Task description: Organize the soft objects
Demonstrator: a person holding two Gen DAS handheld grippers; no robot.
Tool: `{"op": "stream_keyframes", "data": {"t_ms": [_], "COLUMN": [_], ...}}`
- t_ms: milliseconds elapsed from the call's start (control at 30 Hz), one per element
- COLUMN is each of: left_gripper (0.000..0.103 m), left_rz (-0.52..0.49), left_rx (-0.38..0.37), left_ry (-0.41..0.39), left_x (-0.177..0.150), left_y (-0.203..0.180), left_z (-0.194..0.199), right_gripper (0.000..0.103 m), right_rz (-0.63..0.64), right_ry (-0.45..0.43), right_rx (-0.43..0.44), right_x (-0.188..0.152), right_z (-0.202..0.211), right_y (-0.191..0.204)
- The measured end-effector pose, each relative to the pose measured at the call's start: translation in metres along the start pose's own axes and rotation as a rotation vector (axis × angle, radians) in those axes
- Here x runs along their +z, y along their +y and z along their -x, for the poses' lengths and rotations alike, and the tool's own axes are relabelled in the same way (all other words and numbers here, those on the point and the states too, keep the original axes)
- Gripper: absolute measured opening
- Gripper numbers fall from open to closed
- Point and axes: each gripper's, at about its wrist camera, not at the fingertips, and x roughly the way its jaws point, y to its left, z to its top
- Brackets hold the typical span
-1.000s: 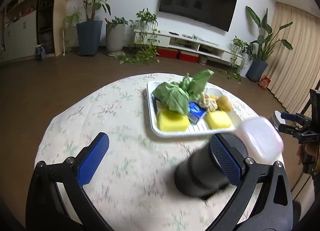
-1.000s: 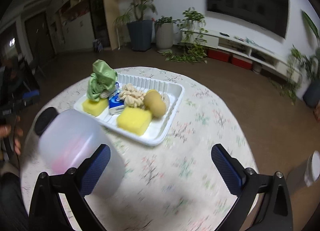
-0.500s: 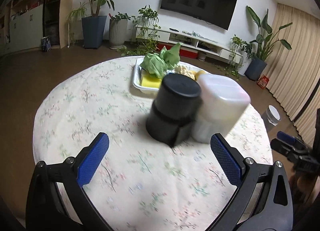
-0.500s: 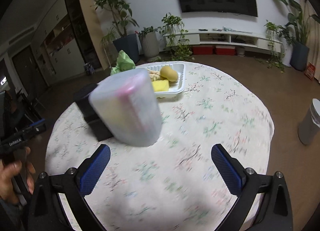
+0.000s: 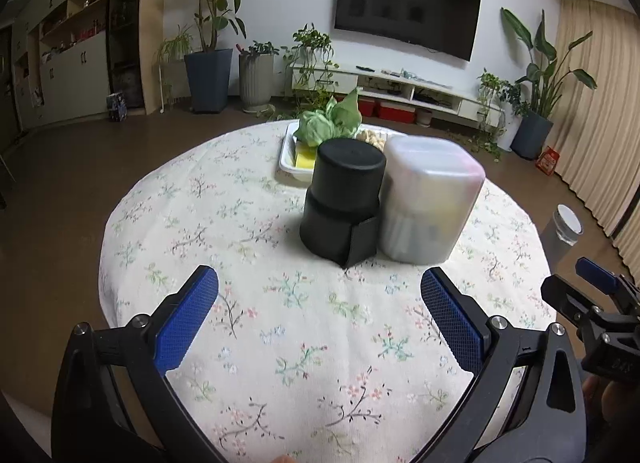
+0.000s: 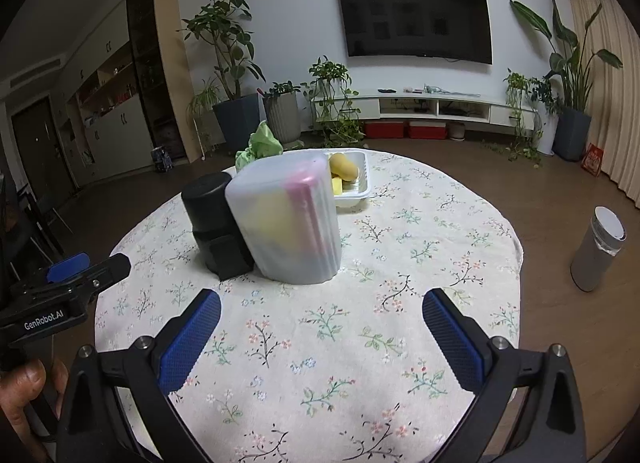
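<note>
A white tray (image 5: 289,161) at the table's far side holds a green cloth (image 5: 328,123), a yellow sponge (image 5: 305,159) and other soft items, mostly hidden behind two containers. From the right wrist view the tray (image 6: 358,193) shows a yellow-brown soft item (image 6: 343,167) and the green cloth (image 6: 262,143). A black cylinder (image 5: 342,203) and a frosted plastic container (image 5: 428,211) stand side by side mid-table. My left gripper (image 5: 319,315) is open, low over the near table edge. My right gripper (image 6: 320,327) is open too, nothing between its fingers.
The round table (image 5: 248,335) has a floral cloth. A grey bin (image 6: 598,249) stands on the floor to the right. Potted plants, a TV and a low cabinet line the far wall. A hand (image 6: 24,395) holds the left gripper's handle.
Both grippers have pulled back from the tray toward the near table edge. The black cylinder and frosted container now stand upright on the table, let go.
</note>
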Motion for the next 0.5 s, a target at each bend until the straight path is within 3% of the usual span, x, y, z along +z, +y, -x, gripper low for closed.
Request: {"op": "stream_keyframes", "data": {"t_ms": [200,500], "left_gripper": [0.103,0.103], "left_rz": [0.005,-0.031], "left_rx": [0.022,0.065], "left_ry": [0.015,-0.029], "left_x": [-0.005,-0.005], "left_y": [-0.005,-0.013], "left_z": [0.002,0.011], "right_gripper": [0.103,0.103], "right_rz": [0.022,0.028], "right_ry": [0.005,0.013], "right_rx": [-0.001,-0.02], "right_x": [-0.005,-0.007], "right_z": [0.004,0.003], "right_y": [0.013,0.02]}}
